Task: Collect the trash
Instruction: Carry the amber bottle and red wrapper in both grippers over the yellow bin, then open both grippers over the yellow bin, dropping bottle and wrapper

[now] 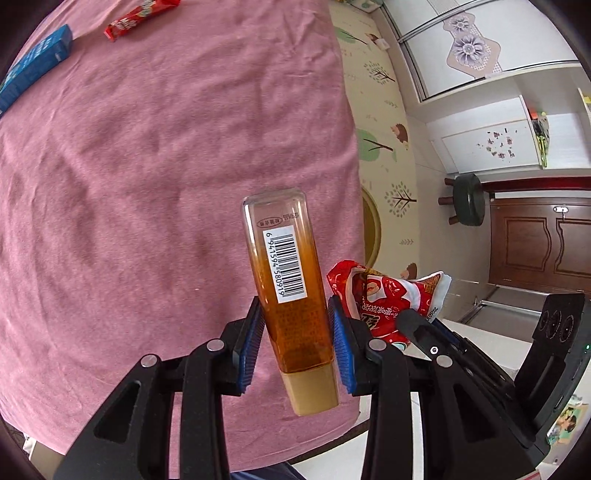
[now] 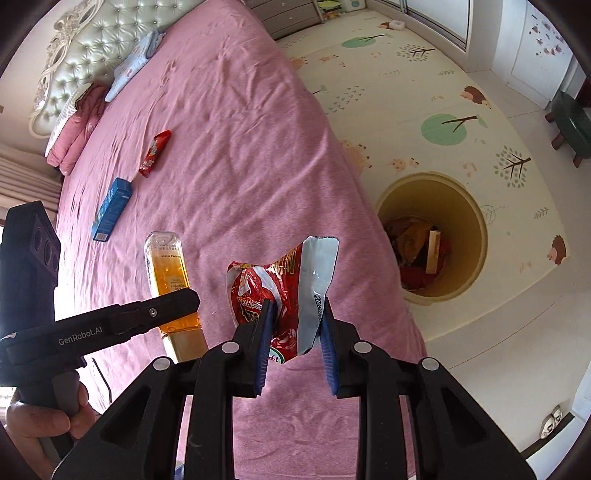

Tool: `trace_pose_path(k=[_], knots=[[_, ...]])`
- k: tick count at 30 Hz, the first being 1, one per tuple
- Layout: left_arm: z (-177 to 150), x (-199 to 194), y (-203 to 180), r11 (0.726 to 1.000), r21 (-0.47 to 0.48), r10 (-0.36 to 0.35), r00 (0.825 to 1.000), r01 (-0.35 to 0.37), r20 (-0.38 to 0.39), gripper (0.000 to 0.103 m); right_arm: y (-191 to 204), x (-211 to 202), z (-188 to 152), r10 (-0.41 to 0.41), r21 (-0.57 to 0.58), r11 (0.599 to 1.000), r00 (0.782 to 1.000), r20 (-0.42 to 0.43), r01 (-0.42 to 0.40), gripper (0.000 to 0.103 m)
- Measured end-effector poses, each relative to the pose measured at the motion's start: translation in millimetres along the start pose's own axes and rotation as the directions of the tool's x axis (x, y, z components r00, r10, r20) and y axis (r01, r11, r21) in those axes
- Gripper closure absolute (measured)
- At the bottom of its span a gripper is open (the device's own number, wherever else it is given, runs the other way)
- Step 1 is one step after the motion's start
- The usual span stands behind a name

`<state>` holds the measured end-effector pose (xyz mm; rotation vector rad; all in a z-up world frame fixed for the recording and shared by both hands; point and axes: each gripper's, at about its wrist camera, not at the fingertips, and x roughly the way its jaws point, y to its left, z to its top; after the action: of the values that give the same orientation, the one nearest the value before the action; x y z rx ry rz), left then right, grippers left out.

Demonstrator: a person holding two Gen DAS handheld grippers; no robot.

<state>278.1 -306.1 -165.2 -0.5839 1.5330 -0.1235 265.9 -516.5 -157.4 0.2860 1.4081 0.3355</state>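
Observation:
My left gripper is shut on an amber plastic bottle with a barcode label, held above the pink bed. The same bottle shows at the left of the right wrist view, clamped by the left gripper. My right gripper is shut on a crumpled red and white snack bag, also over the bed near its edge. That bag appears just right of the bottle in the left wrist view. A yellow trash bin with rubbish inside stands on the floor to the right of the bed.
On the pink bedsheet lie a blue box and a red wrapper; both show in the left wrist view as blue box and red wrapper. Pillows sit by the headboard. A green stool stands on the patterned floor mat.

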Motion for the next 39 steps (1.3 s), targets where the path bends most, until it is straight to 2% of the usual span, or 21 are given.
trace_pose_path(k=[18,24,30,31,32,33,39], knots=[[42,86,-130,0.987,0.161,-0.002,0.995,0.018,-0.102,0.067,-146,-29,52,-0.083,0.228,0.972,0.994,0.074,0.064,0.079],[50,110,-165,0.976,0.216,-0.005,0.99,0.036,-0.143,0.067,-175,-32,61,-0.106,0.283,0.956,0.991,0.083,0.078,0.079],[55,120,-184,0.967,0.252,-0.008,0.986,0.05,-0.165,0.065,-187,-37,68,-0.142,0.315,0.943,0.985,0.095,0.105,0.077],[56,122,-186,0.966,0.252,-0.014,0.985,0.058,-0.172,0.061,-189,-37,69,-0.149,0.327,0.939,0.984,0.094,0.111,0.075],[57,122,-186,0.966,0.25,-0.019,0.984,0.064,-0.178,0.043,-191,-37,69,-0.147,0.341,0.934,0.985,0.094,0.107,0.064],[58,121,-186,0.967,0.247,-0.021,0.984,0.065,-0.175,0.027,-193,-38,70,-0.145,0.353,0.93,0.984,0.098,0.102,0.06],[60,114,-181,0.958,0.285,0.019,0.988,0.027,-0.156,0.026,-186,-41,72,-0.14,0.349,0.932,0.985,0.104,0.096,0.059]])
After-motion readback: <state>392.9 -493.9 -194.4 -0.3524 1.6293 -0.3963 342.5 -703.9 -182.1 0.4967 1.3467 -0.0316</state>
